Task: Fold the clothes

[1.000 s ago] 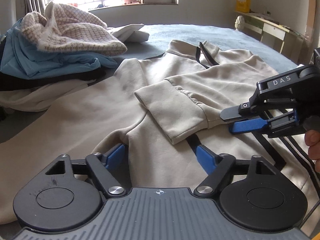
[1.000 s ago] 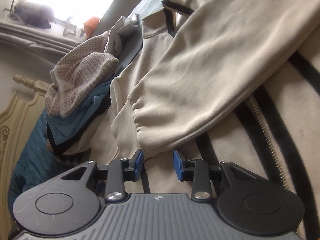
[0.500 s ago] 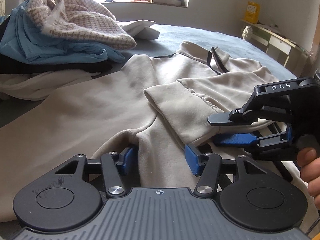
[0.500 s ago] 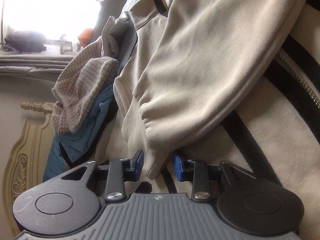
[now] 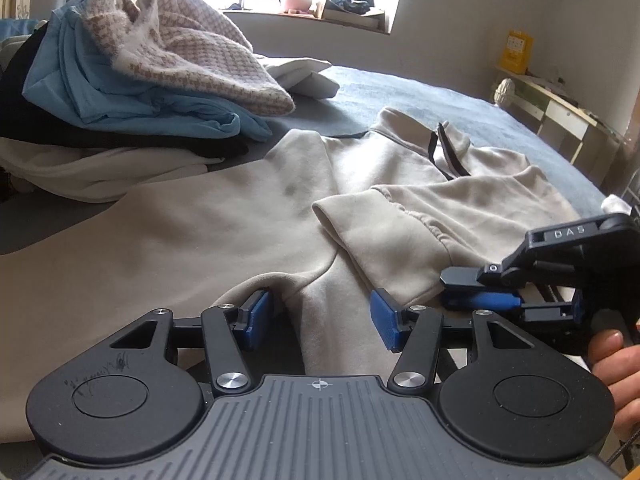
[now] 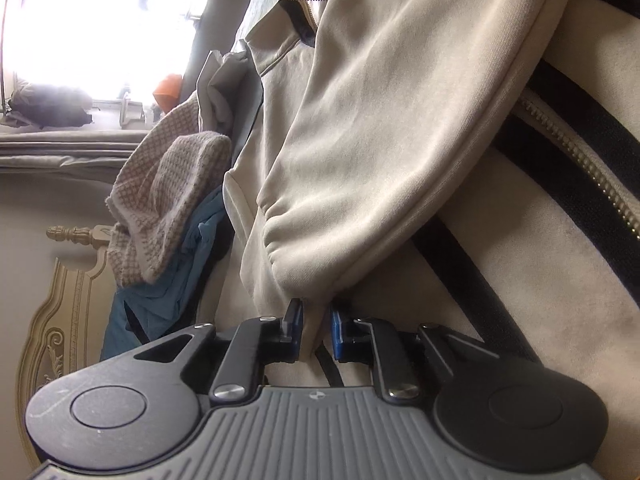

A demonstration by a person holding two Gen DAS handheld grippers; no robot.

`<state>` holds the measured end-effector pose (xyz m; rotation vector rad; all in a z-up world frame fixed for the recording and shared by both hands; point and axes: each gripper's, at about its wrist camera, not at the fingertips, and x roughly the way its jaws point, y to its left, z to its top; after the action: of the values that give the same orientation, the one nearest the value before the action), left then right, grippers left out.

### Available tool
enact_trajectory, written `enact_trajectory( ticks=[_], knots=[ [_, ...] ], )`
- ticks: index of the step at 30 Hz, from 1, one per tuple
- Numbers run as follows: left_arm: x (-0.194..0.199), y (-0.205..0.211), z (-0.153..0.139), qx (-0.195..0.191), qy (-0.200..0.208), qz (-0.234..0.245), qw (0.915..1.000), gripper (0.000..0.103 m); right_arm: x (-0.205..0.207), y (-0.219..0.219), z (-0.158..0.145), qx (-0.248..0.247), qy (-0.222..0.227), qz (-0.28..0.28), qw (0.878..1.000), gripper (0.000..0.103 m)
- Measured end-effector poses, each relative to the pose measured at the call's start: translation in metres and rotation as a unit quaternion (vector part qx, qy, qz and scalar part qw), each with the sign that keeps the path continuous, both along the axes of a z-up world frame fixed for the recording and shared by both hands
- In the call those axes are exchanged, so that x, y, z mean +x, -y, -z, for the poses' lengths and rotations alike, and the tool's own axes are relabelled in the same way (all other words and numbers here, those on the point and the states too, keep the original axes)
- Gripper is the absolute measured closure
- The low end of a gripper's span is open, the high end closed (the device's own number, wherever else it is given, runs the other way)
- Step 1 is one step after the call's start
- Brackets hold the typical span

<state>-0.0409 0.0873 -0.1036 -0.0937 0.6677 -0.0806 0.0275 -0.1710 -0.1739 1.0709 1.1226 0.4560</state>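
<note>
A beige jacket (image 5: 224, 232) is spread on the bed (image 5: 420, 96), one sleeve (image 6: 360, 152) folded across it. The cuff (image 6: 308, 280), free half a second ago, is now pinched by the right gripper (image 6: 316, 324); the left gripper (image 5: 316, 320) is held agape over the hem, readying the next fold.

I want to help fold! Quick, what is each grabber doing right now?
Left gripper: open, a fold of the beige jacket between its fingers.
Right gripper: shut on the sleeve cuff.
</note>
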Motion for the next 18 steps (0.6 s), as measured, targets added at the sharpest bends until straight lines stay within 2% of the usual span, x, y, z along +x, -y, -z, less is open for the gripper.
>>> enact_trajectory(
  ticks=[4, 6, 10, 12, 13, 14, 15, 18],
  knots=[
    [-0.004, -0.003, -0.011, 0.0, 0.022, 0.001, 0.9998, 0.046, -0.007, 0.02, -0.006, 0.006, -0.005, 0.029, 1.0, 0.075],
    [-0.006, -0.004, -0.017, 0.001, 0.033, 0.002, 0.9995, 0.045, -0.008, 0.027, -0.014, -0.003, 0.0, 0.036, 0.999, 0.074],
    [-0.003, 0.013, -0.009, 0.029, 0.036, 0.039, 0.9982, 0.044, -0.003, 0.026, -0.042, -0.038, 0.043, 0.005, 0.998, 0.072],
    [-0.001, 0.022, -0.005, 0.044, 0.037, 0.059, 0.9966, 0.044, 0.006, 0.014, -0.063, -0.089, 0.092, -0.039, 0.991, 0.07],
    [0.0, 0.026, -0.003, 0.052, 0.038, 0.069, 0.9956, 0.044, 0.012, 0.006, -0.074, -0.123, 0.122, -0.067, 0.983, 0.069],
    [0.001, 0.031, 0.0, 0.059, 0.038, 0.079, 0.9944, 0.044, 0.02, -0.006, -0.084, -0.162, 0.156, -0.105, 0.969, 0.064],
    [0.003, 0.036, 0.002, 0.067, 0.039, 0.089, 0.993, 0.044, 0.027, -0.018, -0.093, -0.2, 0.189, -0.141, 0.951, 0.064],
    [0.006, 0.05, 0.009, 0.09, 0.04, 0.12, 0.988, 0.044, 0.046, -0.049, -0.112, -0.299, 0.277, -0.221, 0.886, 0.062]
  ],
)
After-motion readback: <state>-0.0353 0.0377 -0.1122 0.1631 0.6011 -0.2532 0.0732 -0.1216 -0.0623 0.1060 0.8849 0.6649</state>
